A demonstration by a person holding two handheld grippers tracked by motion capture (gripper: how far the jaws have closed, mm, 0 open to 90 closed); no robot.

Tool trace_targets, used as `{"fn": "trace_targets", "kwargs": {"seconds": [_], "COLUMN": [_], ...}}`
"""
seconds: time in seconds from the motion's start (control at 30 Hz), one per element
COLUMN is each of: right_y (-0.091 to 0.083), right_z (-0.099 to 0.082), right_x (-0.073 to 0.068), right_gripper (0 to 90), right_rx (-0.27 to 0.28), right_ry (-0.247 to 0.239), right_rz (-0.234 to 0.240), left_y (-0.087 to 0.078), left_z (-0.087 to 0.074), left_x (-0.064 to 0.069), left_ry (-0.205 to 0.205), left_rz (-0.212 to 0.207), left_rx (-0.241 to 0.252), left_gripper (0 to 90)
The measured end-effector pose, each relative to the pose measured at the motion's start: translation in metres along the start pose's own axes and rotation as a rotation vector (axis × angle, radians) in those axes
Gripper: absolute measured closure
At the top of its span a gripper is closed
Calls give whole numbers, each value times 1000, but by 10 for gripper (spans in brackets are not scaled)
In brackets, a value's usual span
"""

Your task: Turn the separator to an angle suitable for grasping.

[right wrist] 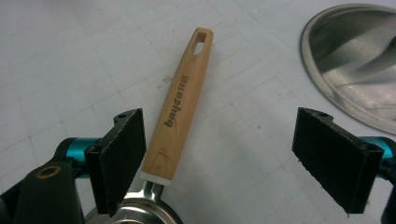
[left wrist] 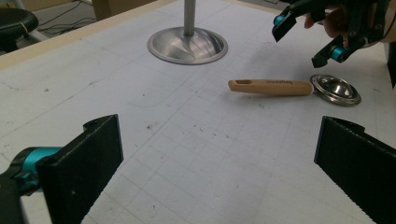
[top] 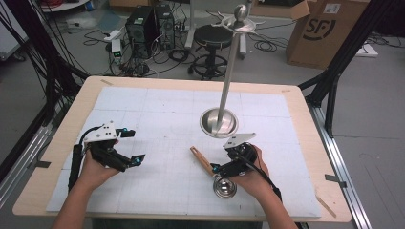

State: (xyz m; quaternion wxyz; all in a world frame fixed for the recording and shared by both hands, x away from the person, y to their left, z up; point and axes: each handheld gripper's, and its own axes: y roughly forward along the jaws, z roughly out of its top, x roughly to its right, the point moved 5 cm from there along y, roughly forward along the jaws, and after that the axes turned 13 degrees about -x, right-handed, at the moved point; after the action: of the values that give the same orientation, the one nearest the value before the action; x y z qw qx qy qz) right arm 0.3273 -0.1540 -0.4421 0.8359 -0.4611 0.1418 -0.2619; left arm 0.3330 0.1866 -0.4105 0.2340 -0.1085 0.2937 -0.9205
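A small steel ladle lies flat on the white mat, its wooden handle point(top: 202, 161) point(left wrist: 271, 87) point(right wrist: 184, 100) pointing away from its round bowl point(top: 224, 187) point(left wrist: 336, 88) point(right wrist: 144, 210). My right gripper point(top: 220, 168) point(right wrist: 222, 135) hovers low over the handle's bowl end with its jaws wide. The handle runs just inside the left pad, and neither pad presses on it. The left gripper view shows that right gripper point(left wrist: 303, 39) above the ladle. My left gripper point(top: 134, 145) point(left wrist: 219, 135) rests open on the mat's left side, holding nothing.
A tall steel stand rises from a round dished base point(top: 218, 122) point(left wrist: 187, 44) point(right wrist: 355, 60) just beyond the ladle, its pole point(top: 229, 67) topped by hooks. The white gridded mat point(top: 157, 109) covers the wooden table. A stool, cables and a cardboard box point(top: 329, 31) stand on the floor behind.
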Motion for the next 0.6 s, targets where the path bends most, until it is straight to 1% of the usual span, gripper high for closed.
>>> {"fn": "trace_targets", "kwargs": {"seconds": [0.07, 0.1, 0.13, 0.17, 0.3, 0.5, 0.57, 0.6], "right_y": [3, 5, 6, 8, 14, 23, 26, 27], "right_z": [0, 0, 0, 0, -1, -1, -1, -1], "right_x": [-2, -3, -4, -5, -8, -15, -17, -18], "right_gripper": [198, 200, 203, 227, 268, 341, 374, 391], "right_rx": [-15, -12, -17, -22, -50, -97, -109, -113], "right_ry": [-6, -12, -6, -3, -4, -44, -46, -39], "right_rz": [9, 12, 21, 24, 39, 39, 48, 54], "left_y": [0, 0, 0, 0, 1, 2, 2, 2], "left_z": [0, 0, 0, 0, 0, 0, 0, 0], "left_x": [0, 0, 0, 0, 0, 0, 0, 0], "left_ry": [0, -1, -1, 1, 0, 1, 0, 0], "left_rz": [1, 0, 0, 1, -1, 0, 1, 0], "left_rx": [0, 2, 1, 0, -1, -5, -6, -7], "left_gripper": [17, 17, 17, 17, 17, 17, 17, 17]}}
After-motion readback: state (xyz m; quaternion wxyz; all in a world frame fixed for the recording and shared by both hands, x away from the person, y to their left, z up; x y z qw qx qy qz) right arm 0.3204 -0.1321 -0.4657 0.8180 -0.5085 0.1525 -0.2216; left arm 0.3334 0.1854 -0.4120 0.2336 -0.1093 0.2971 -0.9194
